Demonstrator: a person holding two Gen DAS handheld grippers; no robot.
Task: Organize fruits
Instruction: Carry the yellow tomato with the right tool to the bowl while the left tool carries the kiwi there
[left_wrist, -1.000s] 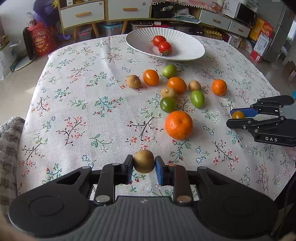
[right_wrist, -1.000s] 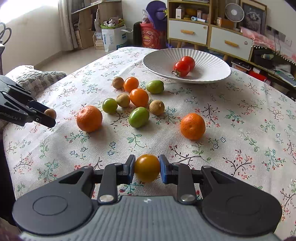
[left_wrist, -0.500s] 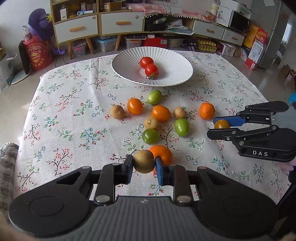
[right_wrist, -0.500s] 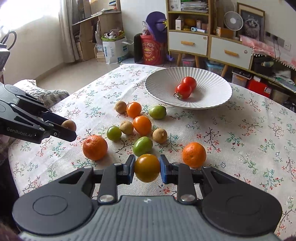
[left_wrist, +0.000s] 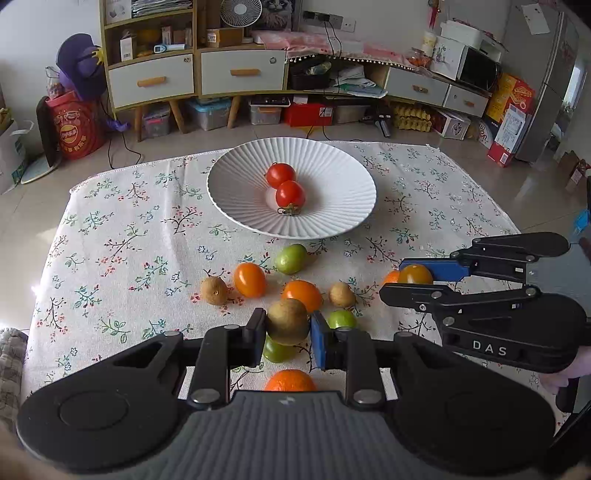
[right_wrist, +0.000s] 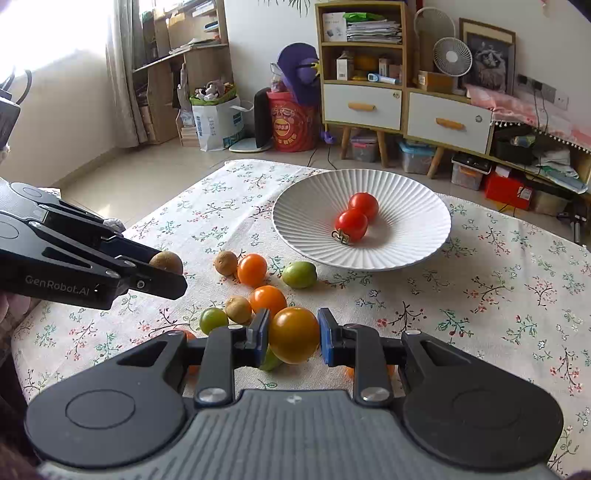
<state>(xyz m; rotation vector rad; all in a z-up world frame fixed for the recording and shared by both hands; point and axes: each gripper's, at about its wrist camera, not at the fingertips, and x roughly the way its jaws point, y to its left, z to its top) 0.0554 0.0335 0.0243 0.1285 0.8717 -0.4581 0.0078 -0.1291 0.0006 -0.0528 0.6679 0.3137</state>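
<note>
Loose fruits (left_wrist: 291, 258) crowd tablecloth (left_wrist: 110, 258) (before plate (left_wrist: 332, 162))

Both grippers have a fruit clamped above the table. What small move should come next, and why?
Probably carry both on toward the white plate: the left gripper grips a brown fruit, the right gripper an orange tomato, and only two red tomatoes lie there.

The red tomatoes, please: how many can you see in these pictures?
2. Both red tomatoes lie touching in the white plate: one nearer the far rim, one in front of it. None appears hidden.
</note>
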